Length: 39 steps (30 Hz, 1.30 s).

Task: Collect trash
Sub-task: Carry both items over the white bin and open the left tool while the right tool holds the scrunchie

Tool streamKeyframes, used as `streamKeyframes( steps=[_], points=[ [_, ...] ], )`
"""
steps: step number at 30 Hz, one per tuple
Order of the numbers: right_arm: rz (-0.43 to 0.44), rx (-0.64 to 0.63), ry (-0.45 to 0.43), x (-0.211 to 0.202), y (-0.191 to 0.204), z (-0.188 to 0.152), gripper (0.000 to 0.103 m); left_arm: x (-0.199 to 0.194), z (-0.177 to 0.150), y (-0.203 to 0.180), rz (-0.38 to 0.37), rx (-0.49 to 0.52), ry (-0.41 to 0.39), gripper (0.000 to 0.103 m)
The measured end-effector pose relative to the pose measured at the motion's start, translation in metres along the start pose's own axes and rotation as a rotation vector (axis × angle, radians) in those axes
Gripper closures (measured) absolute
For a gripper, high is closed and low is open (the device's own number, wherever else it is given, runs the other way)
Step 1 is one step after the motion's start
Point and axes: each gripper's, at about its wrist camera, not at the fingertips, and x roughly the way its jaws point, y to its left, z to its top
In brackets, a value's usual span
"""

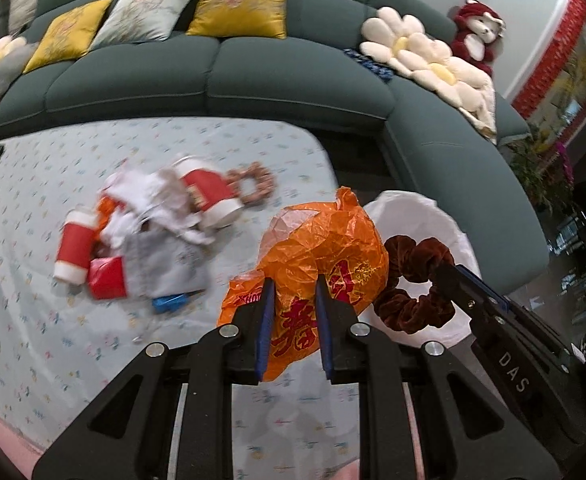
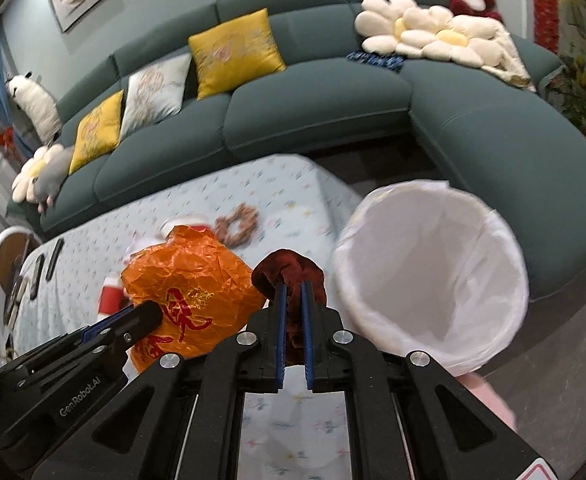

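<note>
Trash: an orange bag (image 1: 325,248) and a brown scrunchie (image 1: 413,280) were both lifted off the bench (image 1: 33,340); the rest lay in a pile (image 1: 149,232) on the cloth at 10 o'clock in the left wrist view.
Orange bag: crumpled plastic with red print, gripped at its lower edge, its bulk standing up beyond the tips; in the right wrist view it sat at 9 o'clock of the scrunchie, just beside it.
Left tongs (image 1: 293,280): clenched on the orange bag, the blue pads pressing the plastic from both sides.
Scrunchie: velvet, pinched so one bunch rose past the tips and a strip hung down between the pads.
Right tongs (image 2: 293,286): clenched on the scrunchie, pads nearly together.
Bin (image 2: 493,220): lined with a white bag, mouth tilted toward the camera, at 3 o'clock of the scrunchie in the right wrist view, just beside it.
Pile: red-and-white cups (image 1: 75,248), white tissue, a red wrapper and a small blue item, blurred.
Second scrunchie (image 1: 253,184): pinkish, on the bench at 2 o'clock of the pile.
Sofa (image 1: 293,80): dark green, behind the bench, carrying cushions and plush toys.
</note>
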Motion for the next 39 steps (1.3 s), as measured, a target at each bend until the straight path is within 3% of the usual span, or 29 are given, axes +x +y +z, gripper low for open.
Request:
streamKeyframes(
  steps=[9, 18, 22, 31, 39],
  points=[
    [-0.069, 0.12, -0.07, -0.021, -0.074, 0.02, 0.096, 0.021, 0.019, -0.066, -0.09, 0.069, 0.023, 0.084],
    [-0.126, 0.195, -0.082, -0.018, -0.122, 0.027, 0.096, 0.049, 0.029, -0.118, -0.139, 0.132, 0.049, 0.083],
    [-0.14, 0.218, -0.078, -0.011, -0.136, 0.028, 0.096, 0.06, 0.034, -0.132, -0.165, 0.129, 0.05, 0.073],
    [-0.136, 0.239, -0.077, -0.001, -0.148, 0.038, 0.096, 0.064, 0.044, -0.133, -0.131, 0.104, 0.024, 0.056],
    [-0.129, 0.242, -0.062, 0.011, -0.144, 0.042, 0.095, 0.064, 0.046, -0.109, -0.095, 0.061, 0.016, 0.052]
  ],
)
